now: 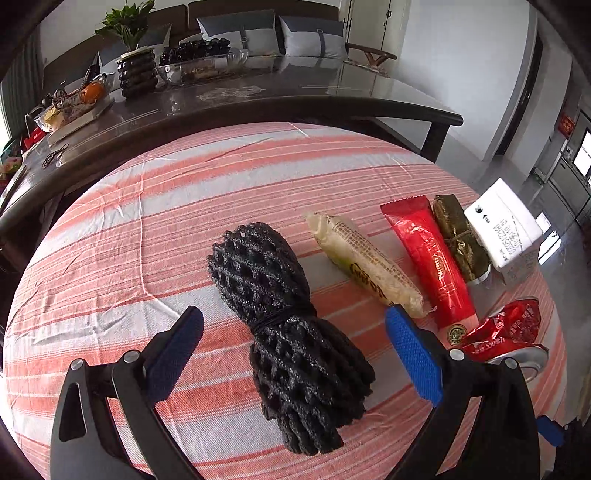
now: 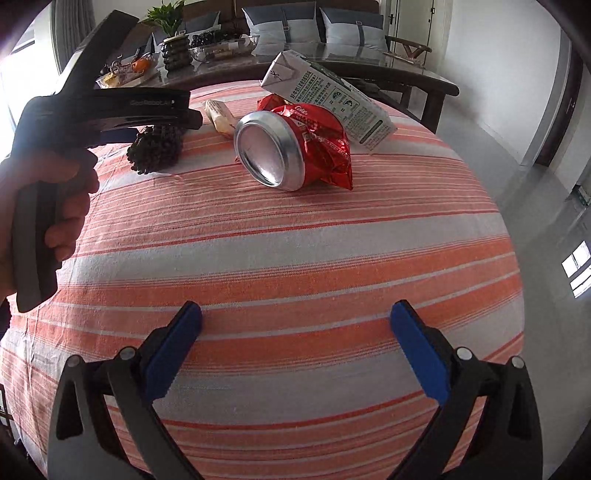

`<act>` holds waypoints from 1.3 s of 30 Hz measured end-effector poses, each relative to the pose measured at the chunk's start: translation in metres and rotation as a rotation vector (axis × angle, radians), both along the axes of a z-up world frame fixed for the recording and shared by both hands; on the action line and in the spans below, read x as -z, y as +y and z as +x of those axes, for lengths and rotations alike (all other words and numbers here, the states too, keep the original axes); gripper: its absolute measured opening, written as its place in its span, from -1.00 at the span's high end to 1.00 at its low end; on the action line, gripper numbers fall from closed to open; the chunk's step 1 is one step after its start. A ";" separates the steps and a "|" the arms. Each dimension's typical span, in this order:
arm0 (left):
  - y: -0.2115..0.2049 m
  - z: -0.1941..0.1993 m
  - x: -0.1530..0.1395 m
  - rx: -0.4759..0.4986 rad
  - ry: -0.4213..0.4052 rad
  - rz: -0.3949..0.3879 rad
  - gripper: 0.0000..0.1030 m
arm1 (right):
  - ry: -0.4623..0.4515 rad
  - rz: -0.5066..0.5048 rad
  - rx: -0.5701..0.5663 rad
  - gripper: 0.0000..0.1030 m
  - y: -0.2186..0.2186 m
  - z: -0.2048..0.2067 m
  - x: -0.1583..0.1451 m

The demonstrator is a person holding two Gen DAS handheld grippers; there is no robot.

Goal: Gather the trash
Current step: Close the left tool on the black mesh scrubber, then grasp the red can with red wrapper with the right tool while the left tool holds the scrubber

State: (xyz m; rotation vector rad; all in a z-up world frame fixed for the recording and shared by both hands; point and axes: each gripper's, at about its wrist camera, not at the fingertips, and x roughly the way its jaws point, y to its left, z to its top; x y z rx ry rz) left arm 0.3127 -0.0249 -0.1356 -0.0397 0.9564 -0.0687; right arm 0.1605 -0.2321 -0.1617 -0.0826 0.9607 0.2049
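Both tongs gape empty; the left tongs (image 1: 293,325), straddling the black foam net (image 1: 288,325) mid-frame, may squash it and slip off.

Across the top of the frame a dark glossy dining table (image 1: 332,88) reflects daylight, carrying a potted plant (image 1: 129,26) and a glass bowl (image 1: 203,66). Grey cushions (image 1: 314,37) line a sofa behind. White walls (image 1: 461,55) and pale floor (image 1: 498,173) fill the right.
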 end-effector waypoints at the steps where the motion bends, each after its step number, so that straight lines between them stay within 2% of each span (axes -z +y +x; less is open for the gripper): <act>1: -0.001 0.002 0.004 0.005 0.012 0.006 -0.87 | 0.000 0.000 0.000 -0.91 0.000 0.000 0.000; 4: -0.002 -0.004 0.006 0.035 -0.003 0.047 -0.47 | 0.000 0.001 0.000 -0.91 0.000 0.000 0.000; 6: 0.001 -0.013 0.005 0.069 -0.018 0.050 -0.03 | 0.000 0.001 0.000 -0.91 0.000 0.000 0.000; 9: 0.007 -0.031 0.002 0.148 -0.018 0.025 0.11 | 0.000 0.000 0.000 -0.91 0.000 0.000 0.000; 13: 0.014 -0.078 -0.004 0.290 -0.009 0.013 0.11 | 0.000 0.001 0.000 -0.91 -0.001 0.000 0.000; 17: 0.023 -0.130 -0.003 0.400 0.025 0.004 0.08 | 0.000 0.000 -0.001 -0.91 -0.001 0.000 0.001; 20: 0.030 -0.155 0.000 0.430 0.035 -0.005 0.01 | -0.001 -0.001 0.000 -0.91 -0.001 0.000 0.000; 22: 0.034 -0.163 0.002 0.421 0.028 -0.007 -0.18 | -0.001 -0.001 -0.001 -0.91 -0.001 0.000 0.000; 24: 0.035 -0.164 0.004 0.401 0.016 0.009 -0.67 | -0.002 -0.001 0.000 -0.91 -0.001 -0.001 0.000; 29: 0.030 -0.158 0.011 0.364 -0.010 0.074 -0.90 | -0.004 0.003 0.000 -0.91 -0.001 -0.001 0.000; 34: 0.033 -0.153 0.012 0.362 -0.001 0.060 -0.92 | 0.005 0.018 -0.028 -0.91 -0.002 0.004 -0.001; 39: 0.033 -0.152 0.012 0.362 -0.001 0.059 -0.92 | 0.006 0.032 -0.101 -0.91 -0.006 0.038 -0.005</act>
